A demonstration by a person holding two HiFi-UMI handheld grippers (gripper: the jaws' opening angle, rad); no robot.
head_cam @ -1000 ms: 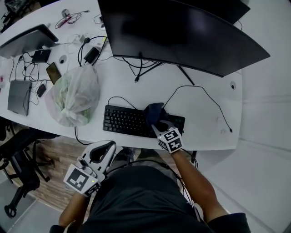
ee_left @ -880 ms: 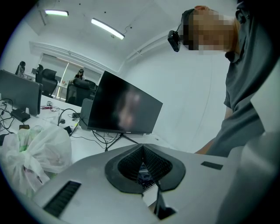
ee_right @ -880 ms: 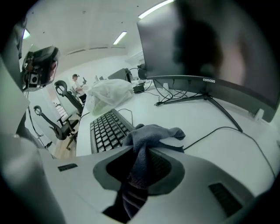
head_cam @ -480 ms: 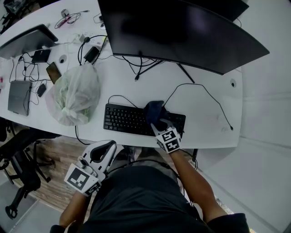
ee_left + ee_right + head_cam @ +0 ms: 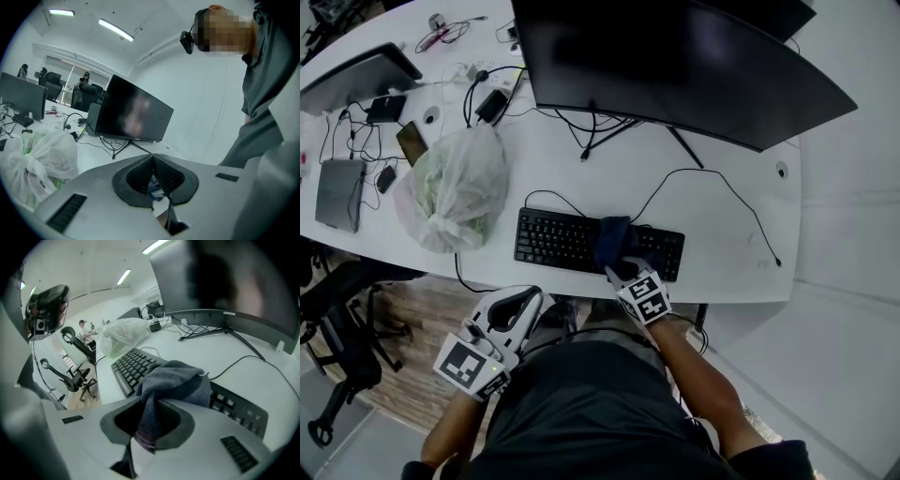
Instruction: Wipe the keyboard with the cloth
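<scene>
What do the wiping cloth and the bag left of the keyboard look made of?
Dark blue-grey cloth: soft napped fabric, likely microfibre; matte, fuzzy, bunched folds. Whitish translucent bag: thin plastic film, likely; crinkled, slightly glossy, contents showing through.

Small logo on monitor (image 5: 225,282) lower bezel, unreadable; keyboard (image 5: 133,369) legends too small.

My head camera looks steeply down on the desk (image 5: 722,272) from above. The camera on my left gripper (image 5: 153,159) sits low, off the desk's edge, facing the monitor (image 5: 131,115). The camera on my right gripper (image 5: 157,404) sits close over the keyboard (image 5: 131,366). All three views share the monitor.
</scene>
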